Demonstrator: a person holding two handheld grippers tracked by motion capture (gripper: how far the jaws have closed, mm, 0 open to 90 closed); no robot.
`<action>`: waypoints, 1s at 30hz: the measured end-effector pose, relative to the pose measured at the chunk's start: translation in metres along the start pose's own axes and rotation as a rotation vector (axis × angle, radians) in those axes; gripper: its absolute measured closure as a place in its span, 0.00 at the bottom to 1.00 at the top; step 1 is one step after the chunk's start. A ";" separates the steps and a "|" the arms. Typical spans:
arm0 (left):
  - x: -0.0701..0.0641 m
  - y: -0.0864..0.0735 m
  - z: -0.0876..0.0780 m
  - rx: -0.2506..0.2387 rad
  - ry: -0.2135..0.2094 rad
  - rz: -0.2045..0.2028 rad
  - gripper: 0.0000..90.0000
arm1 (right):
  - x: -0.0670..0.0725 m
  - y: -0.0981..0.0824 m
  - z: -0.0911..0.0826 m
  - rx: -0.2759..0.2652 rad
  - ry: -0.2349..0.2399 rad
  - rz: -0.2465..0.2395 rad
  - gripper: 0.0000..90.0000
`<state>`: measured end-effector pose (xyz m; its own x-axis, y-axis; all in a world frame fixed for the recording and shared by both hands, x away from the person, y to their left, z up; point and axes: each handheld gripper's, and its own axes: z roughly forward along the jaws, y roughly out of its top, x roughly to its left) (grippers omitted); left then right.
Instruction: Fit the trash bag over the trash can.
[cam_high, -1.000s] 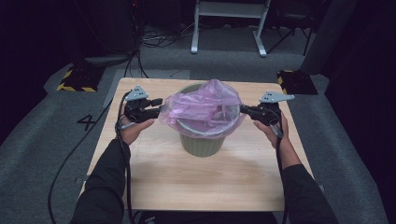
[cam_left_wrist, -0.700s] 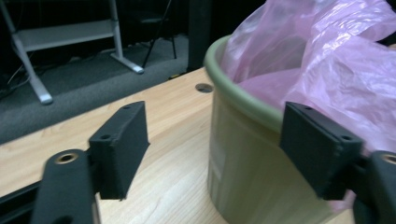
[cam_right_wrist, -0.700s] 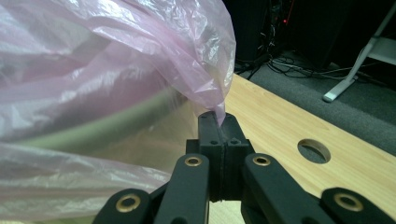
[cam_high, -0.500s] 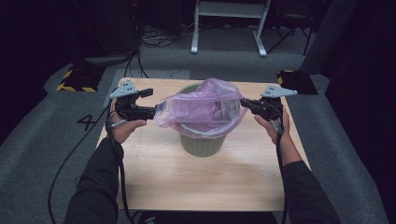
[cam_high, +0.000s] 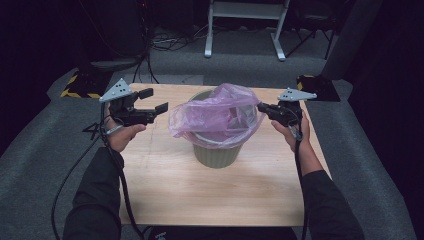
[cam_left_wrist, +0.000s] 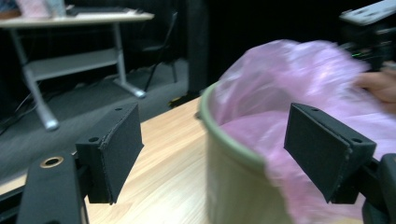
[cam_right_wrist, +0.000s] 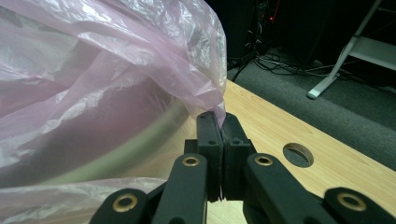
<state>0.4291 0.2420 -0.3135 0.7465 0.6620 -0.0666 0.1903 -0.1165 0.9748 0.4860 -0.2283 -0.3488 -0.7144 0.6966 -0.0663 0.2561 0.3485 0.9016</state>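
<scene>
Release on the left: left hand-held gripper (cam_high: 159, 100) has just opened and drawn clear of the pink bag (cam_high: 217, 112); right hand-held gripper (cam_high: 261, 106) stays pinched on its edge, bin (cam_high: 216, 155) half-lined.

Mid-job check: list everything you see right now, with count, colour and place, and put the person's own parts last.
bin: 1, olive green, upright at the middle of the table
bag: 1, pink see-through plastic, draped in and over the bin's mouth
table: 1, light wood, under the bin
hole: 1, round, in the tabletop beside the right gripper
desk frame: 1, white, on the floor beyond the table
striped blocks: 2, yellow and black, on the floor off the table's far corners
left gripper: 1, black, left of the bin, jaws just opened and clear of the bag
right gripper: 1, black, right of the bin, shut on the bag's edge
hands: 2, dark sleeves, one behind each gripper
</scene>
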 end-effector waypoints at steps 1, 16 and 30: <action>0.000 0.000 0.000 0.000 0.000 0.000 0.20 | 0.000 0.000 0.000 0.001 -0.001 0.001 0.99; -0.021 0.020 0.048 0.196 -0.051 0.105 0.30 | 0.003 0.007 0.007 0.012 0.016 -0.019 0.96; 0.003 0.005 0.086 0.282 0.044 0.137 1.00 | 0.001 0.011 0.021 0.051 0.017 -0.039 1.00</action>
<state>0.4871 0.1794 -0.3273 0.7505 0.6565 0.0765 0.2637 -0.4037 0.8761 0.5021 -0.2108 -0.3477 -0.7353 0.6714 -0.0931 0.2604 0.4066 0.8757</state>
